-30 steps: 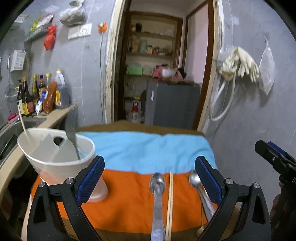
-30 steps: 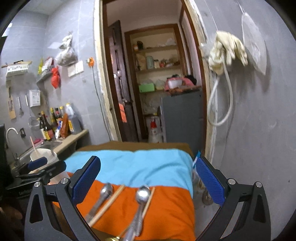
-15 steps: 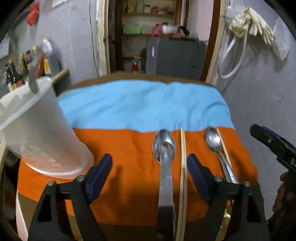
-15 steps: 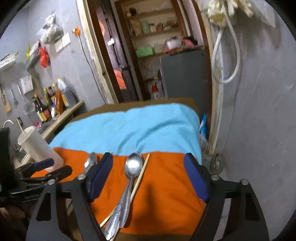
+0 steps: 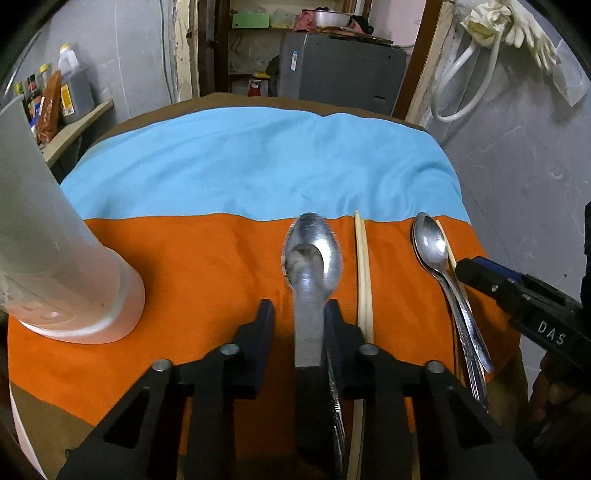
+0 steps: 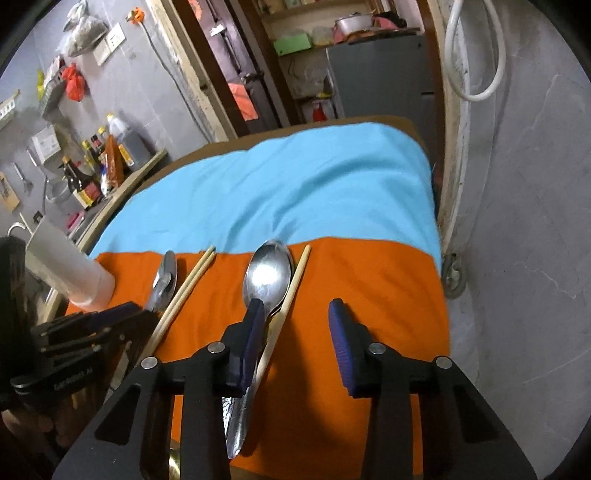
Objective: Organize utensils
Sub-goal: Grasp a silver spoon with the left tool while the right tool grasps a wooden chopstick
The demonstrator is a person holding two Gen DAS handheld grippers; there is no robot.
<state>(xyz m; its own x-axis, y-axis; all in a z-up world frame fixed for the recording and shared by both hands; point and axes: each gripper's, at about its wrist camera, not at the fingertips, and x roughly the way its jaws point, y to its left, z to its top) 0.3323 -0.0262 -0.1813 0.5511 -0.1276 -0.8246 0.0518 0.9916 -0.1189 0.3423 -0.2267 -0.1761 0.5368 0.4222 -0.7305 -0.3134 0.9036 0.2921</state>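
Spoon (image 5: 312,266) handle lies lengthwise between left tongs (image 5: 298,325), still apart, nearest; right tongs (image 6: 295,332) apart beside second spoon (image 6: 267,275).

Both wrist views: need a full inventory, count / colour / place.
cloth: one, blue and orange, covering the table
utensil holder: one, white, left on the orange half
left spoons: stacked, count unclear, silver, mid orange half
right spoons: stacked, count unclear, silver, right side
chopstick pair: two, pale wood, just right of left spoons
single chopstick: one, pale wood, against right spoons
sauce bottles: several, dark, counter at left
rubber gloves: white, hanging on right wall
left gripper: black, blue pads, open around left spoons' handle
right gripper: same, open over right spoons and single chopstick
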